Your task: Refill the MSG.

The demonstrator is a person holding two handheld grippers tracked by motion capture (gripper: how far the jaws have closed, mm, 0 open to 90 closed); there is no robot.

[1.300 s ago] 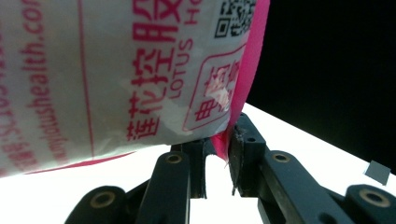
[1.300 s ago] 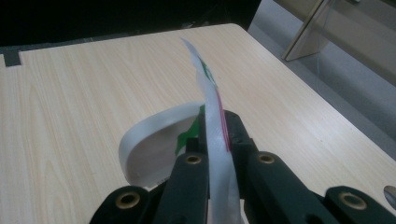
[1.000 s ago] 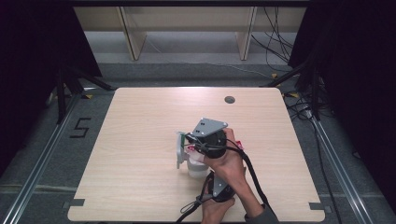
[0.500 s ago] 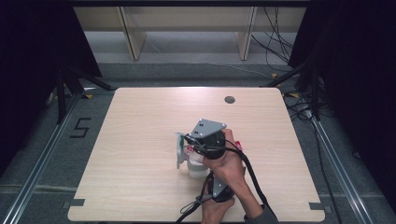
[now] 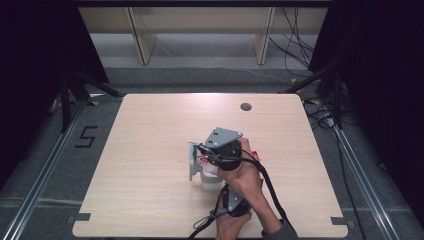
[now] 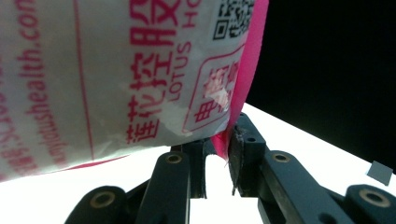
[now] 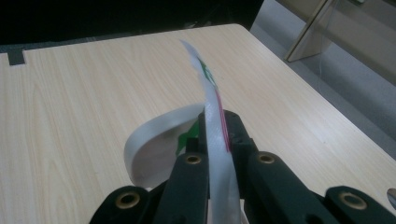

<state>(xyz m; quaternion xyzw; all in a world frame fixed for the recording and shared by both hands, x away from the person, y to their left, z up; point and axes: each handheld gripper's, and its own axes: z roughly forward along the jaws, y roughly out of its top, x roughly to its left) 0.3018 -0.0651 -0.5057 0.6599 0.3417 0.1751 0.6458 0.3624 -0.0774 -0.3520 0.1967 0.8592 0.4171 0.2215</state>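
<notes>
A white plastic bag (image 5: 209, 181) printed with pink lettering and some green hangs between both grippers over the table's front middle. In the left gripper view the bag (image 6: 116, 79) is very close, and my left gripper (image 6: 219, 151) is shut on its pink edge. The right gripper view looks along the bag's thin white edge (image 7: 212, 100), with my right gripper (image 7: 215, 128) shut on it. From the high view, the right gripper (image 5: 200, 161) carries a grey plate and points left. The left gripper (image 5: 223, 188) comes up from below, its jaws hidden under a hand.
The wooden table (image 5: 150, 130) has a round cable hole (image 5: 245, 106) near its far edge. Cables (image 5: 270, 185) trail from the grippers toward the front edge. Shelf legs (image 5: 140, 40) stand on the floor beyond the table.
</notes>
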